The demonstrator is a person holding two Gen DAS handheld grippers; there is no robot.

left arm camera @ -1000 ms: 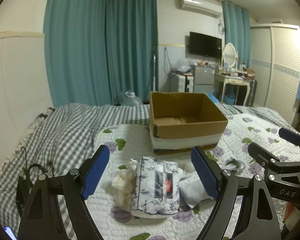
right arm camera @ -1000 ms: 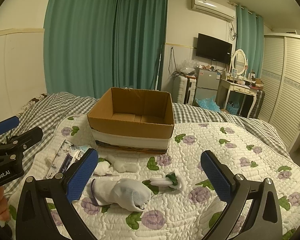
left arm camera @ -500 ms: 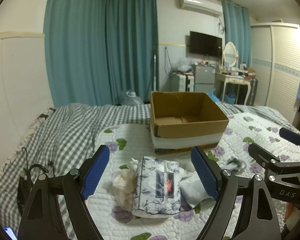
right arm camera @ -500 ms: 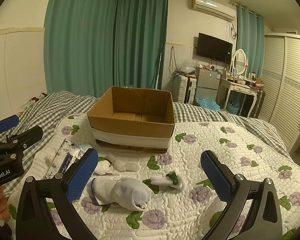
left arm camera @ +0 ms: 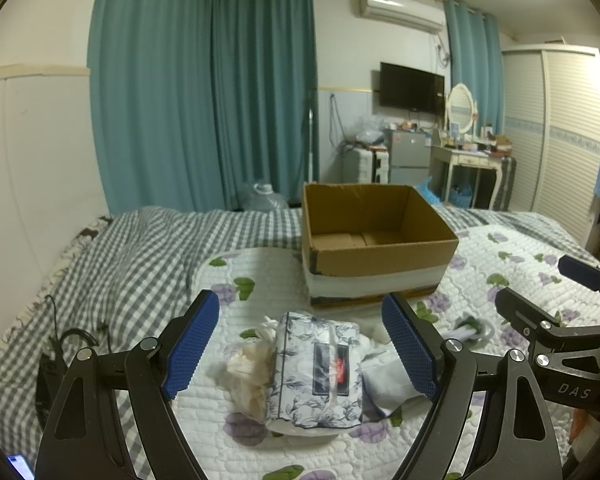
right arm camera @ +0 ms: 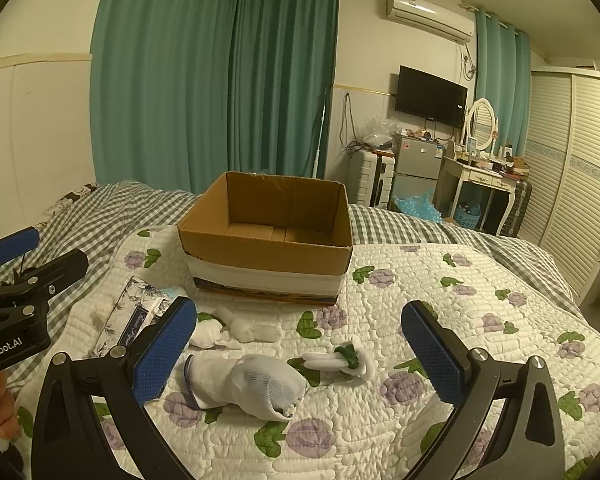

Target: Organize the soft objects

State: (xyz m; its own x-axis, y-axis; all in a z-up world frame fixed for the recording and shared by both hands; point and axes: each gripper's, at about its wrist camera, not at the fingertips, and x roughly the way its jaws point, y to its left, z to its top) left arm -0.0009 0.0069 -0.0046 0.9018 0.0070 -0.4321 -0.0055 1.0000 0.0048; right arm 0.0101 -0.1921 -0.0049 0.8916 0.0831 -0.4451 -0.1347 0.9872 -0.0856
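Pre-grasp, nothing in the cardboard box (left arm camera: pixel 374 248) yet; left gripper (left arm camera: pixel 300 348) spread wide, floral tissue pack (left arm camera: pixel 318 372) between its fingers. Right gripper (right arm camera: pixel 298 350) equally spread, white sock (right arm camera: pixel 244 380) just below its fingers; next likely calls for lowering, then closing on each.

Setting: home bedroom. Bed with white floral quilted cover (right arm camera: pixel 440 280) fills foreground; teal floor-length curtains (right arm camera: pixel 220 80) at 12 o'clock; white louvred wardrobe (right arm camera: pixel 572 184) and white oval-mirror dressing table (right arm camera: pixel 480 172) at 2 o'clock.

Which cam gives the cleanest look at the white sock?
Right wrist. The white sock lies whole and unblocked on the quilt, between the right tongs. In the left wrist view only part of it shows, behind the floral tissue pack and a finger of the left tongs.
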